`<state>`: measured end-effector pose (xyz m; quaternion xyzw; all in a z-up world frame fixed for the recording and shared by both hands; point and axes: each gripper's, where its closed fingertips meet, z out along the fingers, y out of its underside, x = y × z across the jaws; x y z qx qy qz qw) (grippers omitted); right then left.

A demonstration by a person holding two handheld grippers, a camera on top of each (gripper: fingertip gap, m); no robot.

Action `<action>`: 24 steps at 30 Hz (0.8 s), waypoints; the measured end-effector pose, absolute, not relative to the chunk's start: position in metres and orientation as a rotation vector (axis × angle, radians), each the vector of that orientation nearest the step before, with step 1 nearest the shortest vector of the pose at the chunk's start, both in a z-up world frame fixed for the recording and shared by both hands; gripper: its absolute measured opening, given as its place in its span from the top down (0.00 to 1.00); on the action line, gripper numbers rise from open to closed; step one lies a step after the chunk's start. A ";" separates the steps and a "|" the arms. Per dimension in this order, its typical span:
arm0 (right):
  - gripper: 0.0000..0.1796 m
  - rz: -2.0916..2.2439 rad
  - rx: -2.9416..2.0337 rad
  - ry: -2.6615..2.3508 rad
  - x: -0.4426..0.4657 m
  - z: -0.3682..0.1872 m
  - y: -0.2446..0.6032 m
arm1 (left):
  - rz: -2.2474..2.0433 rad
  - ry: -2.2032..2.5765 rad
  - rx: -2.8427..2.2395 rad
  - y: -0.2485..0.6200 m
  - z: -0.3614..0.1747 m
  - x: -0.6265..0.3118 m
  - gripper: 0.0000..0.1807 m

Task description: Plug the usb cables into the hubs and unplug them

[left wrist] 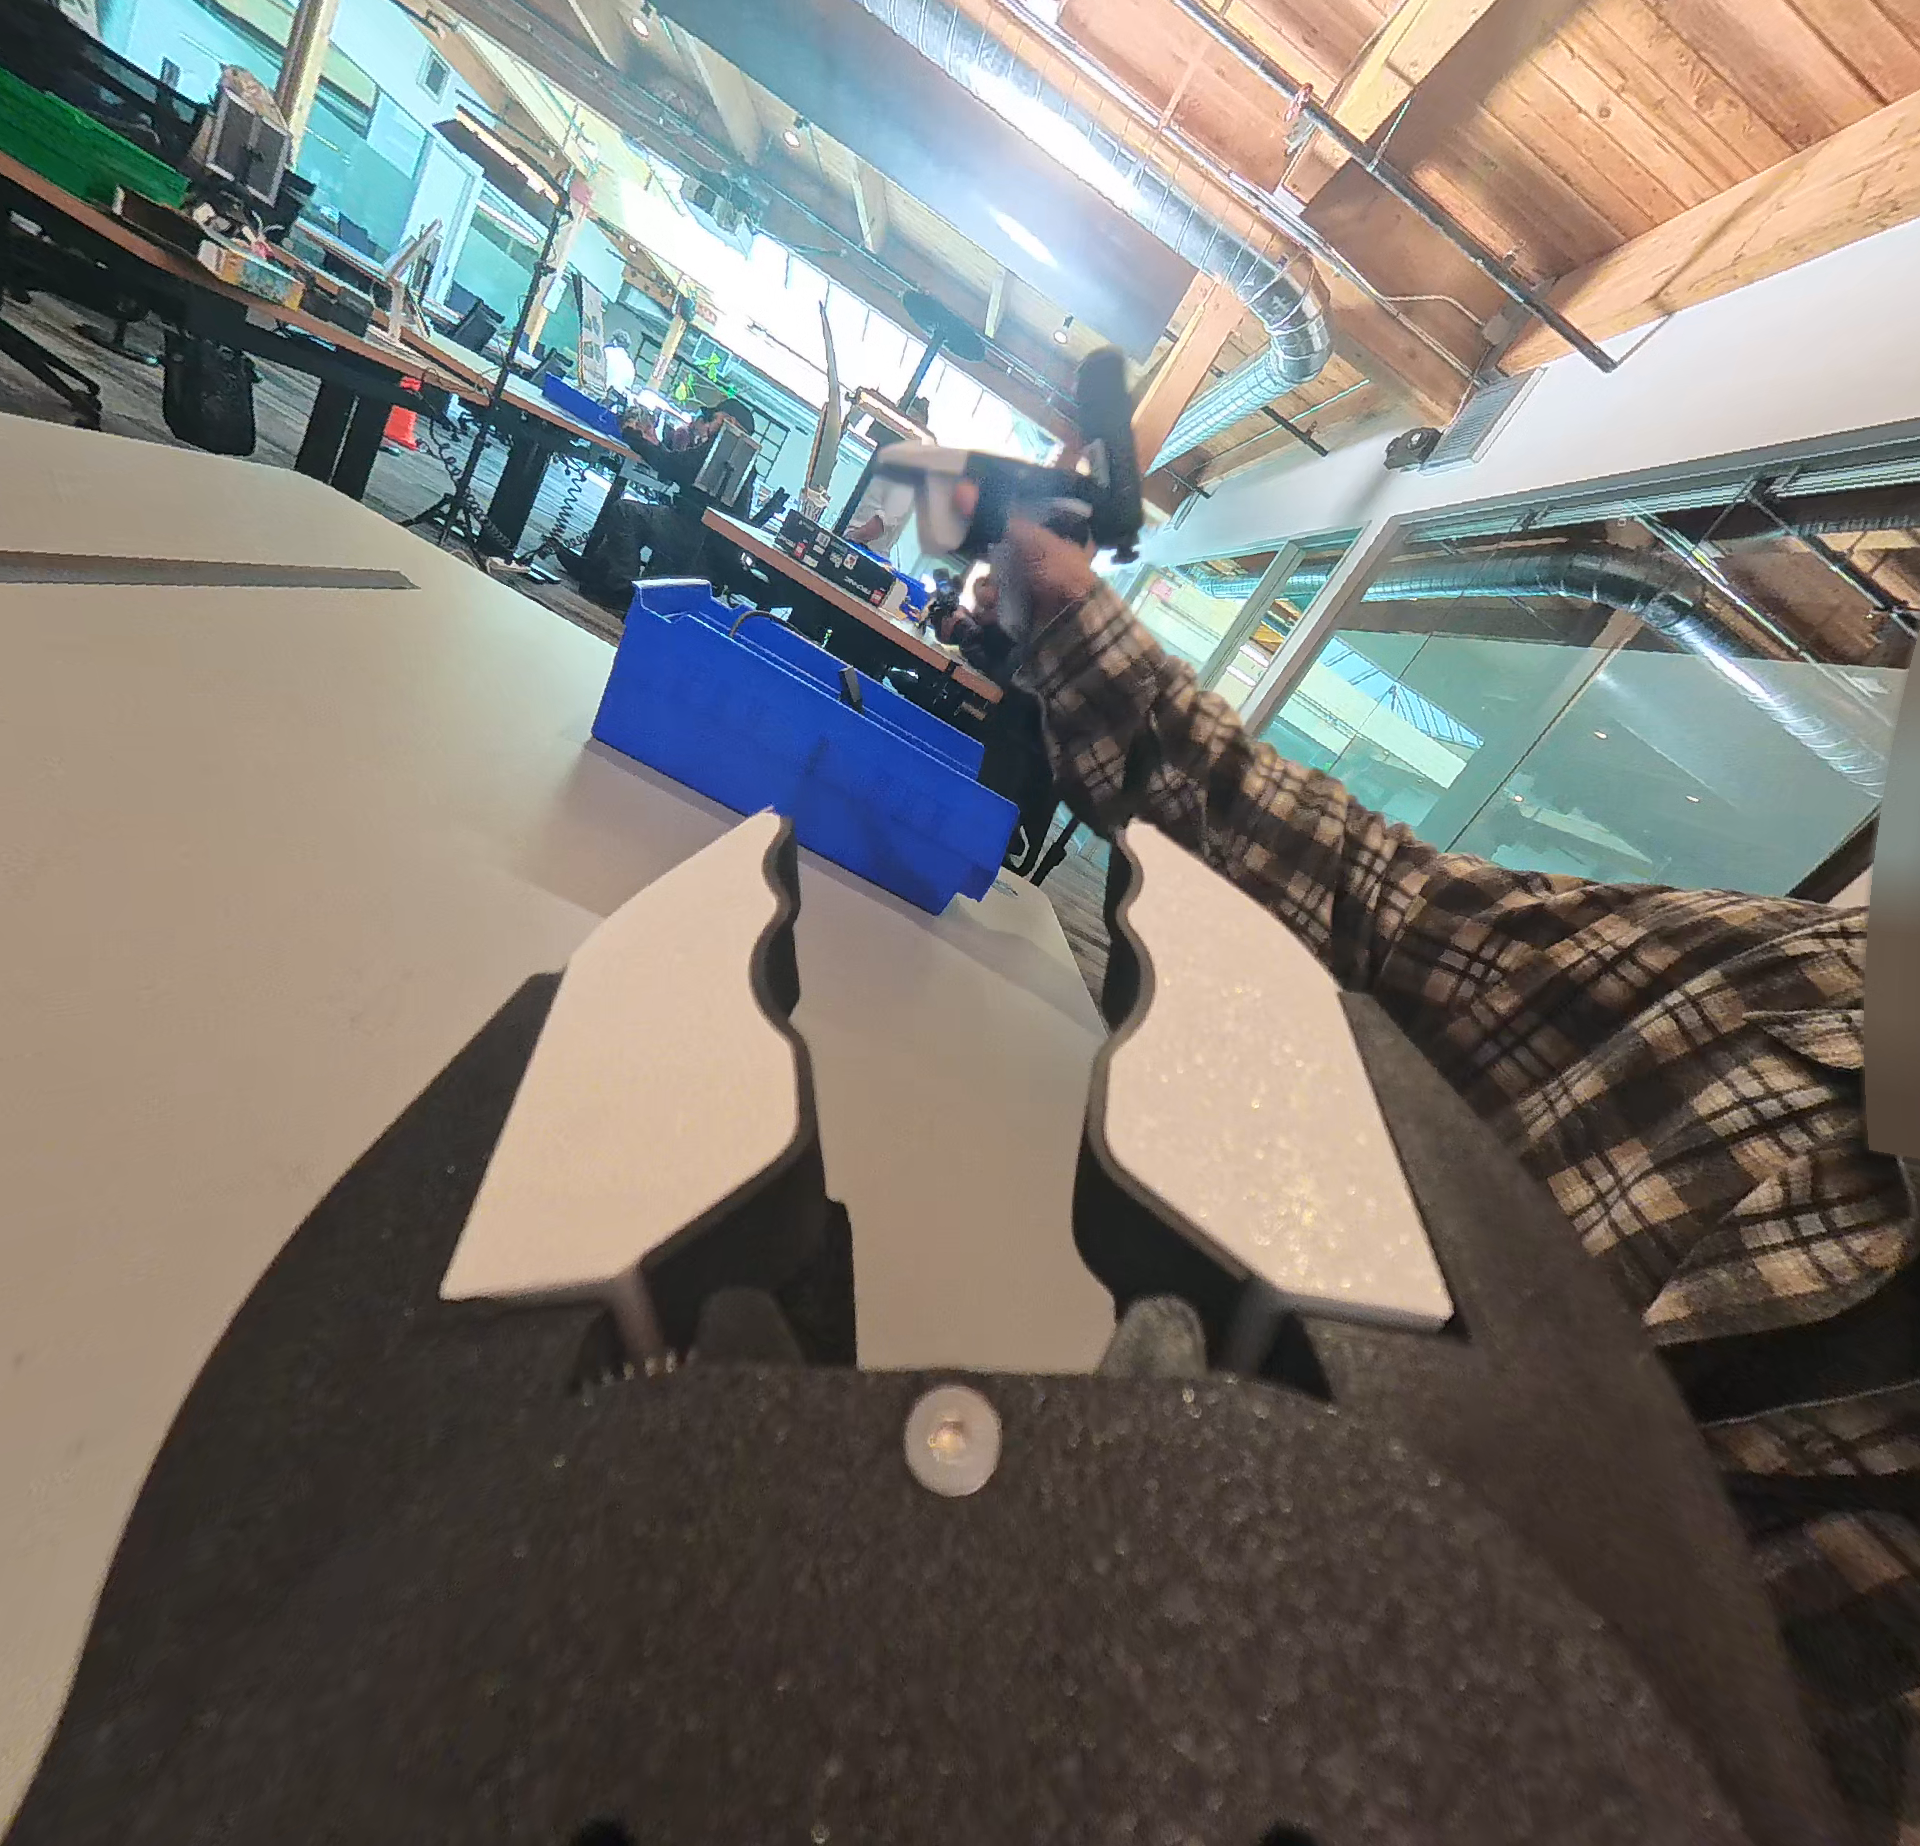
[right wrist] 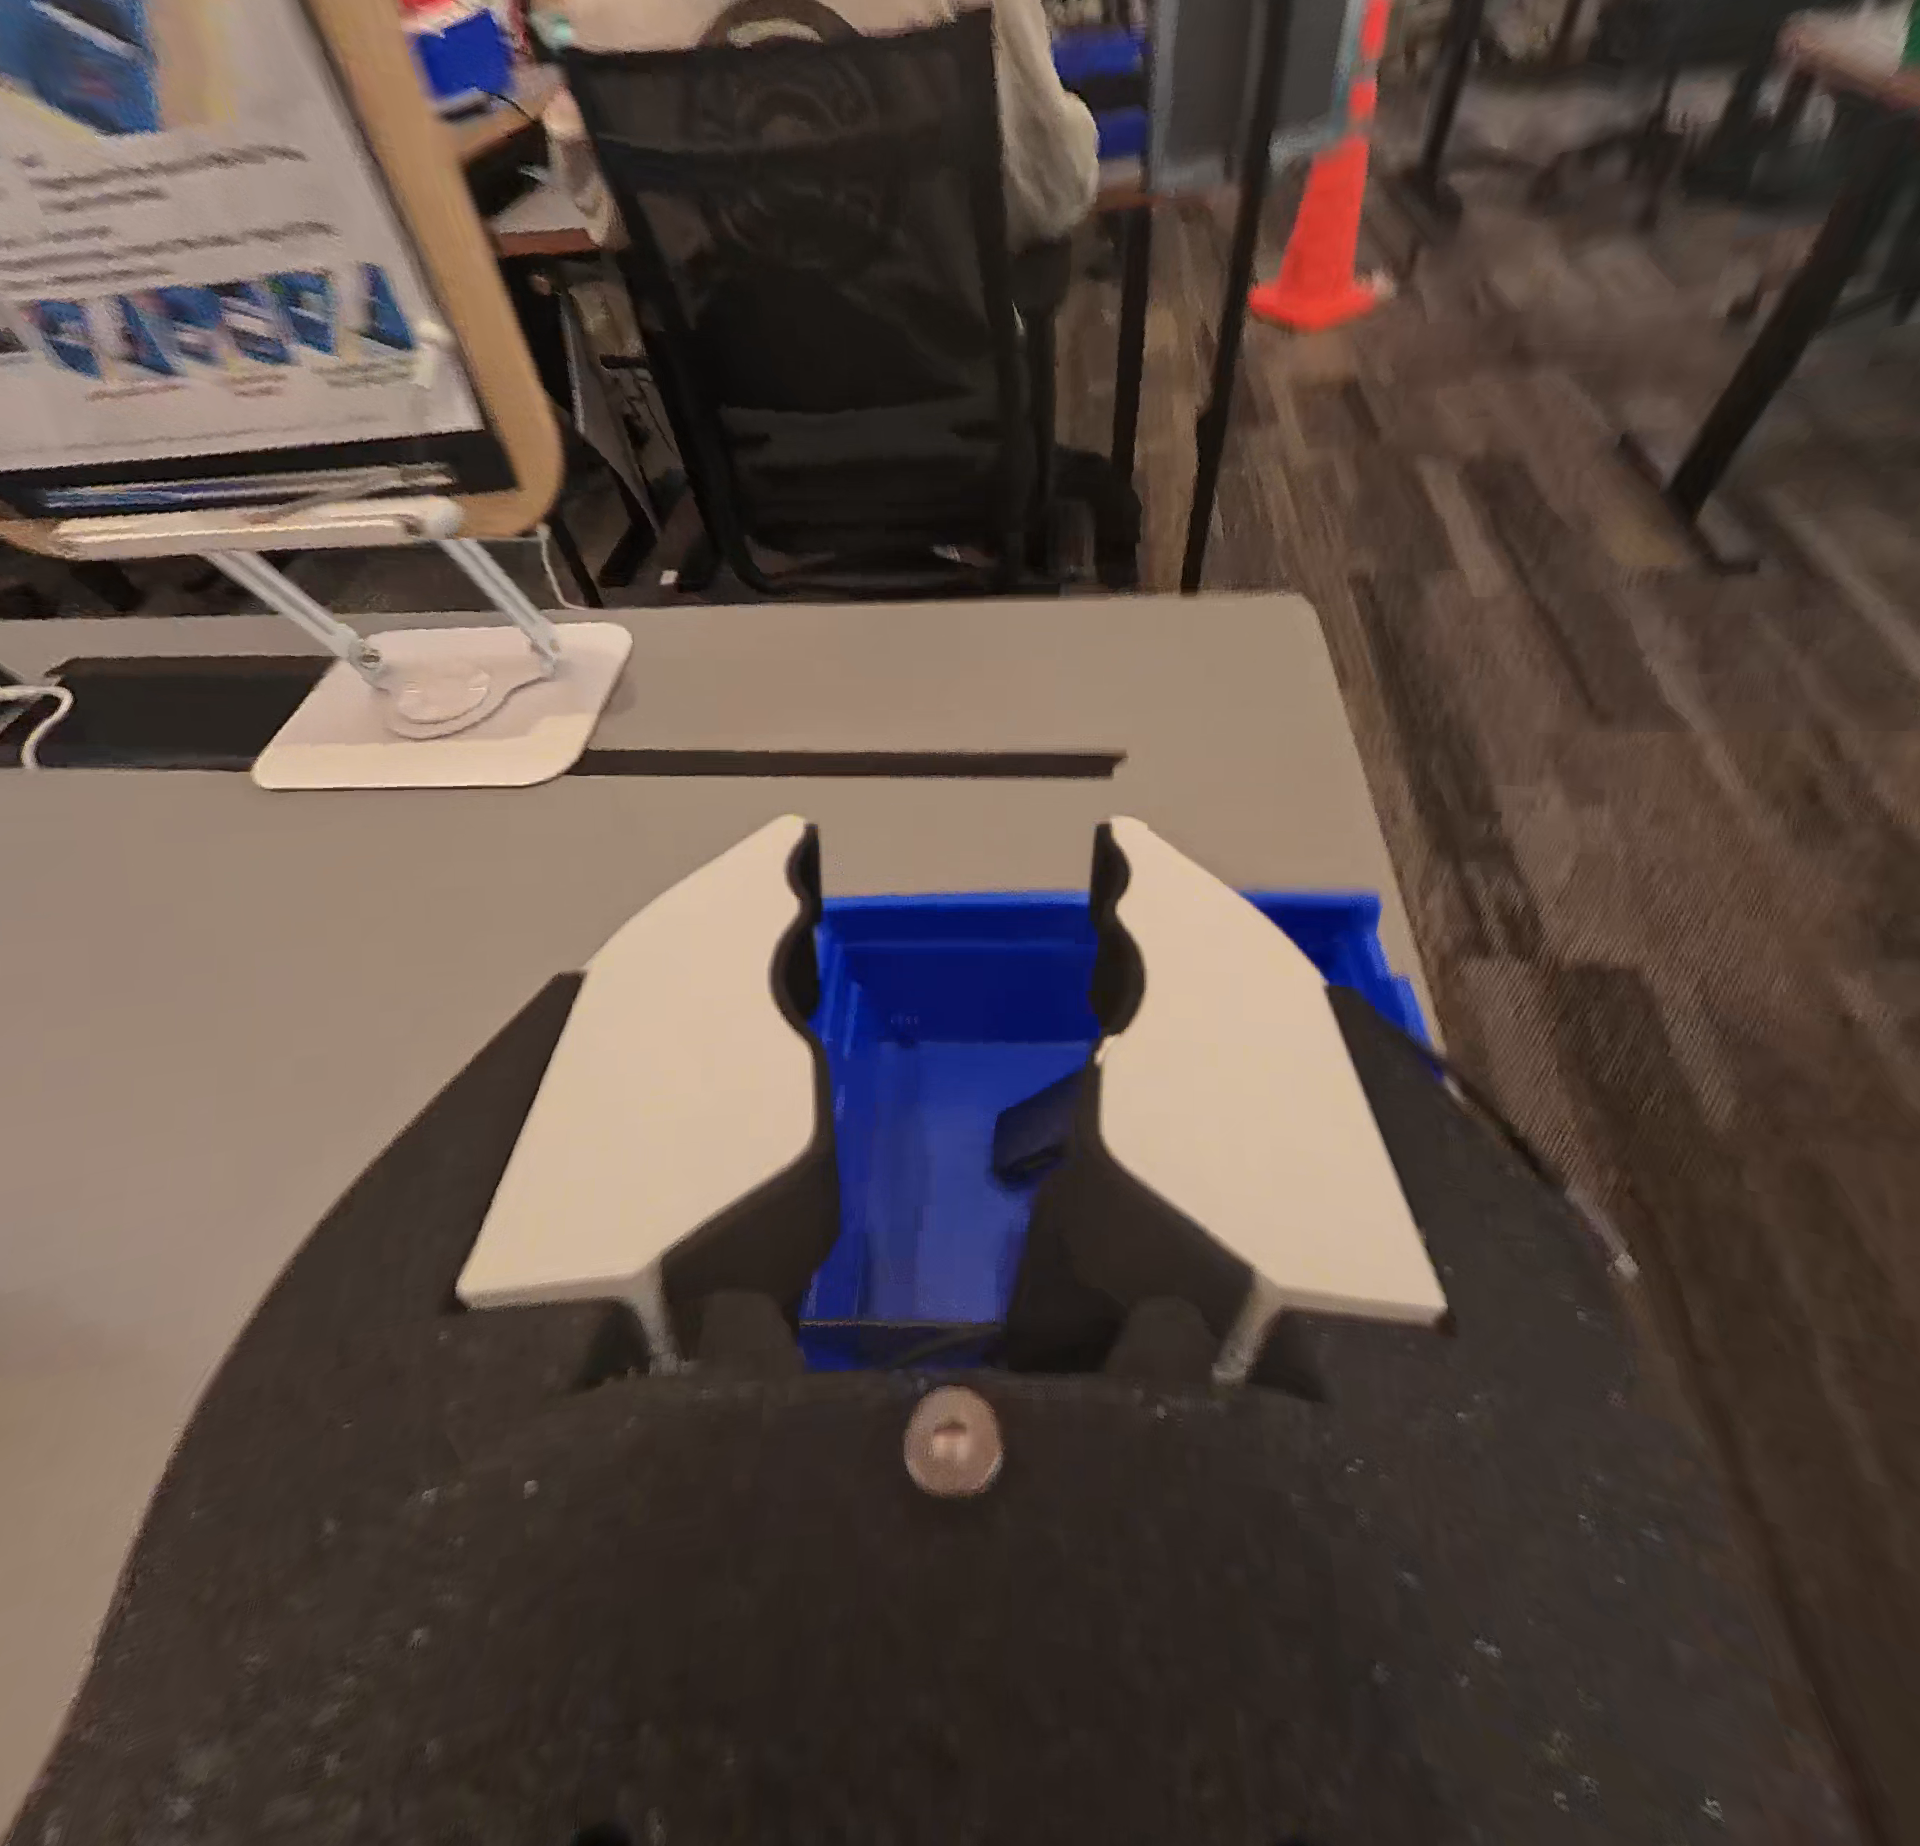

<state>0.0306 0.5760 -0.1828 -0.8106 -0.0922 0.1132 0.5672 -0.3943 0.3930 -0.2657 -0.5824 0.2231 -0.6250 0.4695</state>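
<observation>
Right gripper (right wrist: 956, 851) fingers spread above blue bin (right wrist: 935, 1121).

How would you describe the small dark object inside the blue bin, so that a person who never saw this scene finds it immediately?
Start at the grey table and go to its right edge, where a blue bin stands under the open right gripper. On the bin's floor, near its right wall, lies a small dark blue, box-like object. It is the only distinct item showing in the bin.

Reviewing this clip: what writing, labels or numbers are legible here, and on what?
Printed sheet on the stand: motion-blurred, unreadable.
Dark boxes in the background: print too small to read.
Blue bin: no legible marking.
Nothing can be quoted.
</observation>
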 end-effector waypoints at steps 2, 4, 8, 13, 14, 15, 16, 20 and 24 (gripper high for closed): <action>0.69 0.207 -1.838 -0.325 0.015 -0.153 0.564 | -1.531 0.550 -1.434 0.393 -0.267 -0.394 0.69; 0.65 0.161 -1.768 -0.440 -0.006 -0.128 0.550 | -1.529 0.553 -1.443 0.394 -0.269 -0.393 0.69; 0.65 0.218 -1.651 -0.625 -0.063 -0.104 0.515 | -1.523 0.557 -1.448 0.394 -0.271 -0.392 0.69; 0.65 0.376 -1.603 -0.842 -0.148 -0.143 0.482 | -1.514 0.554 -1.453 0.395 -0.272 -0.393 0.69; 0.65 0.413 -1.603 -0.882 -0.164 -0.159 0.477 | -1.513 0.552 -1.456 0.396 -0.273 -0.393 0.69; 0.65 0.446 -1.607 -0.916 -0.179 -0.176 0.474 | -1.513 0.550 -1.458 0.396 -0.274 -0.393 0.69; 0.65 0.468 -1.613 -0.937 -0.191 -0.193 0.473 | -1.513 0.548 -1.459 0.397 -0.274 -0.394 0.69; 0.66 0.574 -1.600 -0.997 -0.235 -0.260 0.475 | -1.511 0.542 -1.464 0.398 -0.276 -0.395 0.70; 0.67 0.610 -1.587 -1.015 -0.259 -0.309 0.482 | -1.500 0.544 -1.468 0.399 -0.277 -0.394 0.70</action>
